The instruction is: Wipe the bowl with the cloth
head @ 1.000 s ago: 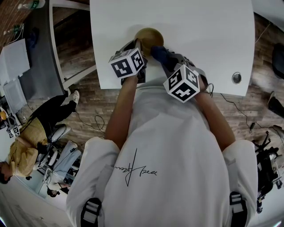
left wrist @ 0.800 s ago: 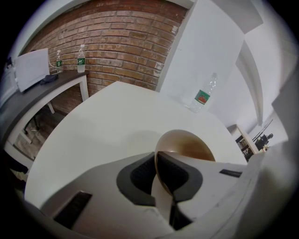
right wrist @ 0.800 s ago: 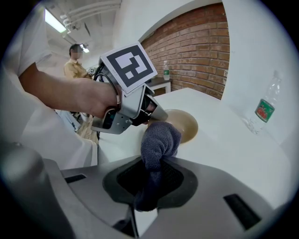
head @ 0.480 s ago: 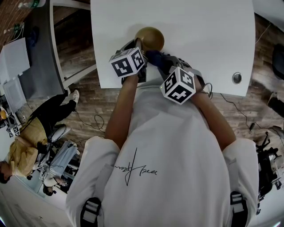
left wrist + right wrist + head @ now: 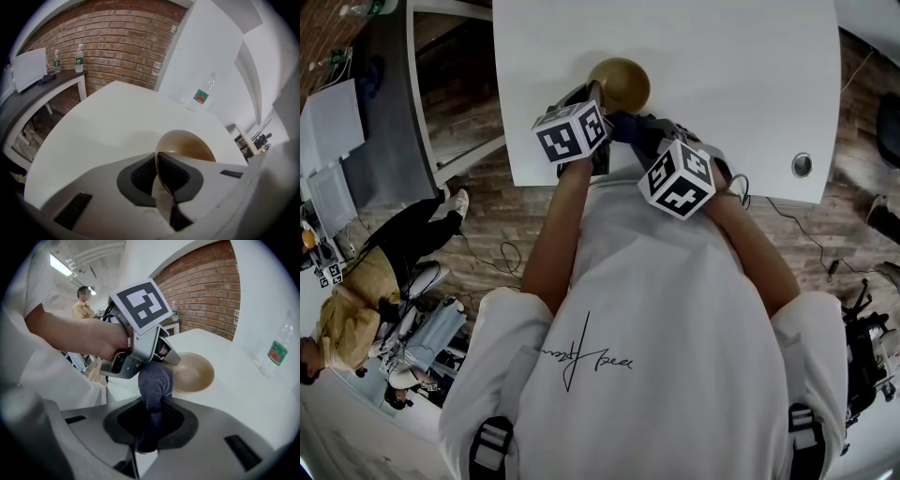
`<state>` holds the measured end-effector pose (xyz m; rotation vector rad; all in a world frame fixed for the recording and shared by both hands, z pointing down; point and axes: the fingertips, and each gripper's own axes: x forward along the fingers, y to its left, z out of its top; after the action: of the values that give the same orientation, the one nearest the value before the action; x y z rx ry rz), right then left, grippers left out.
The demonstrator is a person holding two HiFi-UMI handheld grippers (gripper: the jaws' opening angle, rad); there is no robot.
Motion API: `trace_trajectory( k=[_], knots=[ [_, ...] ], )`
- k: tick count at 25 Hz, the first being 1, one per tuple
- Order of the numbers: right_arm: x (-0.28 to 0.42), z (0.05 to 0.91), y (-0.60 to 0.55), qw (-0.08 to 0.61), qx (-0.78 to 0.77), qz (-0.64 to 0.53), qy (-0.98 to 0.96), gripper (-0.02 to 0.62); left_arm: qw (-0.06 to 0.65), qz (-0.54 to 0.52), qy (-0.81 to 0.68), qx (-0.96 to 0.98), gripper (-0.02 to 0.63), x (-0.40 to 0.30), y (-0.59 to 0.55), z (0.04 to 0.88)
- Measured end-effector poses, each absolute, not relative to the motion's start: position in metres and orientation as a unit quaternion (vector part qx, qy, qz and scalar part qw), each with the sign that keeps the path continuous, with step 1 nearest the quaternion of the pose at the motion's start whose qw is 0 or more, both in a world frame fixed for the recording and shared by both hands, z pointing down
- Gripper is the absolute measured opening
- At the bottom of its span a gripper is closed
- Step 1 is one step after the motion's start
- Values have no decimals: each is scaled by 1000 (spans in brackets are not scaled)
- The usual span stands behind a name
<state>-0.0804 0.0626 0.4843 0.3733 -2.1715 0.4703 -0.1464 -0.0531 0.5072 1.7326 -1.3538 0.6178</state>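
A tan bowl (image 5: pixel 621 82) stands tilted near the front of the white table (image 5: pixel 722 75). My left gripper (image 5: pixel 164 180) is shut on the bowl's (image 5: pixel 190 147) near rim, the thin wall pinched between its dark pads. My right gripper (image 5: pixel 150 423) is shut on a dark blue cloth (image 5: pixel 154 380), which bunches up out of the jaws. In the right gripper view the cloth hangs just short of the bowl (image 5: pixel 194 373) and beside the left gripper (image 5: pixel 140 348). In the head view the cloth (image 5: pixel 630 125) sits just below the bowl, between the two marker cubes.
A clear water bottle (image 5: pixel 202 93) with a green label stands at the table's far side, also seen as bottle (image 5: pixel 277 350). A round cable hole (image 5: pixel 802 165) marks the table's right front. A dark side desk (image 5: pixel 37 89) stands left. A seated person (image 5: pixel 356 300) is at the left floor.
The right gripper with the cloth has shifted a little to the left, closer under the bowl. The bowl and left gripper have edged slightly right.
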Motion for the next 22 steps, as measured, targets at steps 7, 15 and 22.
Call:
trace_trajectory(
  k=[7,15,22],
  knots=[
    [-69,480,57,415,166,213,-869,55,416,248,-529,697,8,-144,-51,506],
    [-64,479,56,410,172,224,-867,55,417,252,-520,702,9,-144,-48,507],
    [-56,479,54,403,182,236,-865,55,416,253,-516,705,8,-142,-44,508]
  ],
)
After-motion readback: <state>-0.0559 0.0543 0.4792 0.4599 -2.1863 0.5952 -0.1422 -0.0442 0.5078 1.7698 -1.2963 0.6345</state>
